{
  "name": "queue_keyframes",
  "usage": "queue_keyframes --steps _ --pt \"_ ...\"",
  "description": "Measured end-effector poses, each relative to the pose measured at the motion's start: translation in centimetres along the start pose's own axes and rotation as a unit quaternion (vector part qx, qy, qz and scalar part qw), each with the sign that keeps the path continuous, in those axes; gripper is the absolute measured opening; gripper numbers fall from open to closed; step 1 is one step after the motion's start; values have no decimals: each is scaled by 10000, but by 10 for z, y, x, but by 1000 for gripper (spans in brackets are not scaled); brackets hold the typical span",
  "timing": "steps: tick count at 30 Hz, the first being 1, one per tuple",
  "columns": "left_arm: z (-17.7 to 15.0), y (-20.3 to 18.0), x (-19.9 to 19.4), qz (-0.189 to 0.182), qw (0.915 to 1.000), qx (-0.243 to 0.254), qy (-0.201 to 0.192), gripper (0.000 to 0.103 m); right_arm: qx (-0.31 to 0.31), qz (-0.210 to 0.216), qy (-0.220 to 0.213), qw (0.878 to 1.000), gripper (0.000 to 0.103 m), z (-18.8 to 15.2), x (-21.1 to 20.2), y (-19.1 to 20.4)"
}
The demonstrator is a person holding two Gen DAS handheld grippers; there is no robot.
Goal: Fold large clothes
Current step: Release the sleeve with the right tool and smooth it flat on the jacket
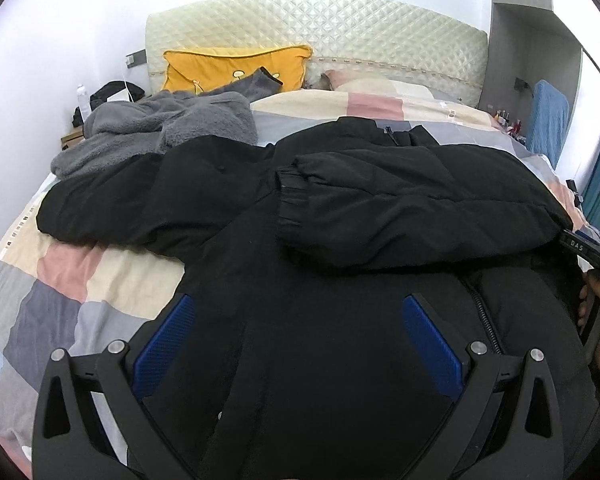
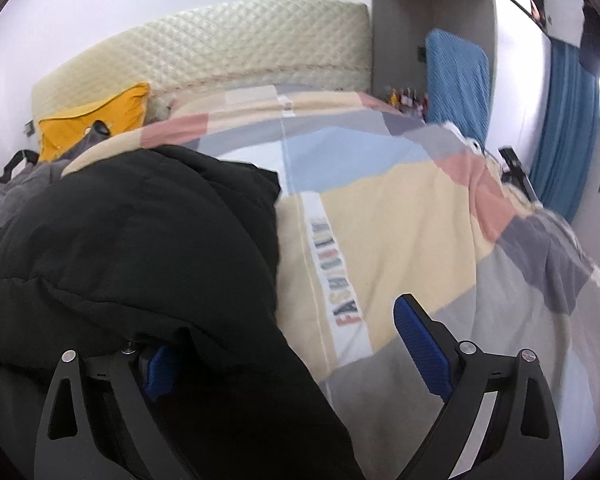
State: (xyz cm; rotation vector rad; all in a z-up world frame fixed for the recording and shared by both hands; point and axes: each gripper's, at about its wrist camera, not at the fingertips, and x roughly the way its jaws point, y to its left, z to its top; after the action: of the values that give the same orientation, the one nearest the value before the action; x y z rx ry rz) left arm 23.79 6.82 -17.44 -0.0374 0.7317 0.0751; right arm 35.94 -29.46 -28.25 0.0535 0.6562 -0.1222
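black jacket point(image 1: 340, 220), grey fleece point(image 1: 160, 128) beside; patchwork quilt point(image 2: 400, 208)

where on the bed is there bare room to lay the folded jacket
Bare quilt lies to the right of the black jacket, out to the bed's edge; a smaller patch sits below its spread sleeve. The head of the bed is crowded: grey fleece, yellow pillow.

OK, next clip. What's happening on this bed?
A person with a gripper in each hand is partway through folding a black padded jacket spread on a patchwork quilt. One sleeve is already folded across the chest; the other still lies out to the side. The left gripper hangs open over the jacket's lower front. The right gripper is open at the jacket's edge, one finger under the fabric. A grey fleece lies unfolded near the pillows.
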Motion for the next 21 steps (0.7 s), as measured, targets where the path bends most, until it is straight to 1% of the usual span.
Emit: queue_keyframes --steps 2,4,6,8,10,13,17,18,19,21 --pt "-1 -2 0 7 10000 34 -17 103 149 16 158 9998 97 -4 5 -8" --pt "-1 -1 0 -37 10000 20 -1 103 241 60 191 9995 97 -7 4 -11" --pt "1 2 1 -136 9999 -21 15 103 173 17 177 9997 97 -8 1 -8" --pt "4 8 7 -317 9994 -66 74 103 68 -47 133 9999 97 -8 -2 -4" --pt "9 14 14 -464 9985 -217 165 103 45 -67 119 9999 98 -8 -3 -3" --pt "23 24 36 -865 9941 -456 468 103 141 14 171 9998 98 -8 -2 -6" --pt "35 25 61 -1067 9903 -656 609 103 227 143 128 9996 98 -6 -3 -7" --pt "37 25 67 -1156 9888 -695 644 102 222 161 111 9996 98 -5 -4 -6" --pt "39 24 74 -1279 9867 -736 683 98 218 181 89 9996 98 -5 -4 -5" --pt "42 22 84 -1352 9848 -779 762 91 206 197 59 9996 98 -4 -4 -3"
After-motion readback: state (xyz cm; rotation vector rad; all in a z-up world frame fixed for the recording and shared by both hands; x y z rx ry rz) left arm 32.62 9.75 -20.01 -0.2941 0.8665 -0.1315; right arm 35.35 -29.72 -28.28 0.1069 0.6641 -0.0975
